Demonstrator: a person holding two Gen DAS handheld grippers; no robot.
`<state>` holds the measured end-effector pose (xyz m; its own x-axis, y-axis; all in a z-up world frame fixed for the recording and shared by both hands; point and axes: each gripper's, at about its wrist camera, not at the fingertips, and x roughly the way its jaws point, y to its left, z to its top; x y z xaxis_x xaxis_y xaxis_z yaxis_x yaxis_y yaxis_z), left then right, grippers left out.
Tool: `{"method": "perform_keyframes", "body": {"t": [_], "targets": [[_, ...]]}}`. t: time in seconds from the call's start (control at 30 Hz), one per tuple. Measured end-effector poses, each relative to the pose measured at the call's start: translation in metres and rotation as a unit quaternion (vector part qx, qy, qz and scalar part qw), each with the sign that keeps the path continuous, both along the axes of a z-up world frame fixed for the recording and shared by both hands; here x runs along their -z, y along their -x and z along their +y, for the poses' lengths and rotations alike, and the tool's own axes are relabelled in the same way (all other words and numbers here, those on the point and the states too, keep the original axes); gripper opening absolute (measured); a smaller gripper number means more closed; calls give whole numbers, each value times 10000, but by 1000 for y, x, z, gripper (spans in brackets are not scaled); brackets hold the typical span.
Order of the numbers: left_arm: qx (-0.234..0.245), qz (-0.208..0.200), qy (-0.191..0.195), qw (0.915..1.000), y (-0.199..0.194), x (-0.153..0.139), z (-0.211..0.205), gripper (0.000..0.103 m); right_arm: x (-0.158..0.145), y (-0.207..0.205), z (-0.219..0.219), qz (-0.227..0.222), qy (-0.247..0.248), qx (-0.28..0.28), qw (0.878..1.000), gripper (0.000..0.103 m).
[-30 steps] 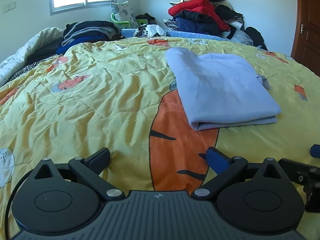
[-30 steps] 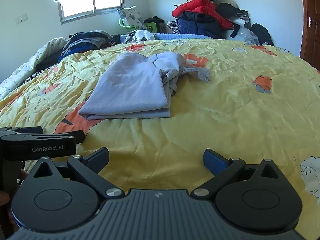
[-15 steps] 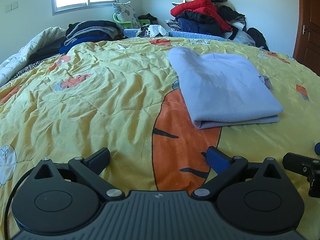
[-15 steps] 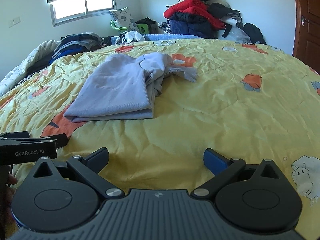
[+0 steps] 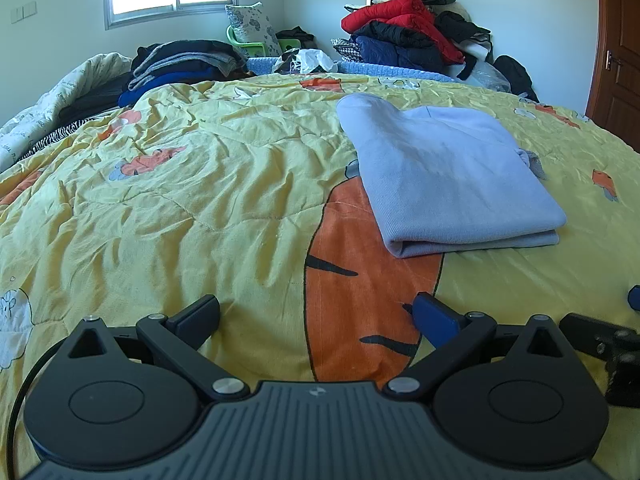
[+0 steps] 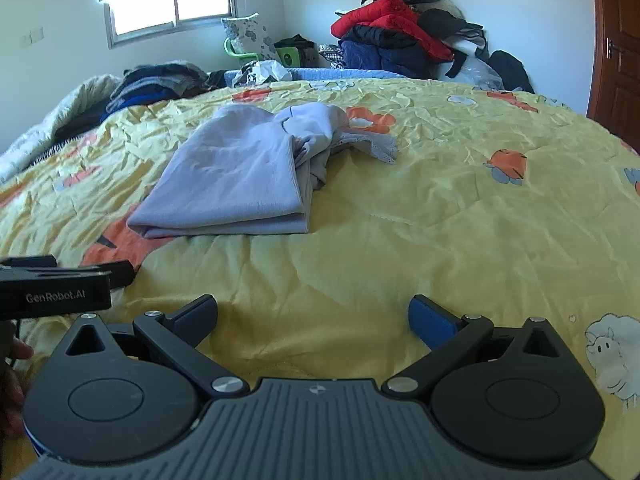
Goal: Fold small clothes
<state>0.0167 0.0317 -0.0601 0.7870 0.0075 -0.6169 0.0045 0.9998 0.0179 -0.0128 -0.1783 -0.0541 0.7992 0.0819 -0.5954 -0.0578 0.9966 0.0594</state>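
Note:
A light purple-blue garment (image 5: pixel 448 172) lies folded flat on the yellow cartoon bedspread (image 5: pixel 192 200), ahead and right of my left gripper (image 5: pixel 316 316). In the right wrist view the same garment (image 6: pixel 236 176) lies ahead and left, with a bunched, lace-edged part (image 6: pixel 360 140) sticking out at its far right side. My left gripper is open and empty, low over the bedspread. My right gripper (image 6: pixel 312 316) is open and empty too, well short of the garment. Each gripper shows at the edge of the other's view.
A stack of dark folded clothes (image 5: pixel 184 64) lies at the bed's far left. A heap of red, navy and black jackets (image 5: pixel 412 36) rises at the far right. A wooden door (image 5: pixel 620 52) stands on the right. A pillow and green chair (image 5: pixel 252 36) sit under the window.
Both grippers have shifted slightly; the garment has drifted a little in each view. Both stay open and the garment lies as before.

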Motion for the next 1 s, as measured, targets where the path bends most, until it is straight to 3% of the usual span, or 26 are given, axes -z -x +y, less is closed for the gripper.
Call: {"method": "perform_keyframes", "body": {"t": [1.0], "targets": [[-3,-5,18,10000,1,1,0,103,2,-5,10,48,329,67,9994,102]]}}
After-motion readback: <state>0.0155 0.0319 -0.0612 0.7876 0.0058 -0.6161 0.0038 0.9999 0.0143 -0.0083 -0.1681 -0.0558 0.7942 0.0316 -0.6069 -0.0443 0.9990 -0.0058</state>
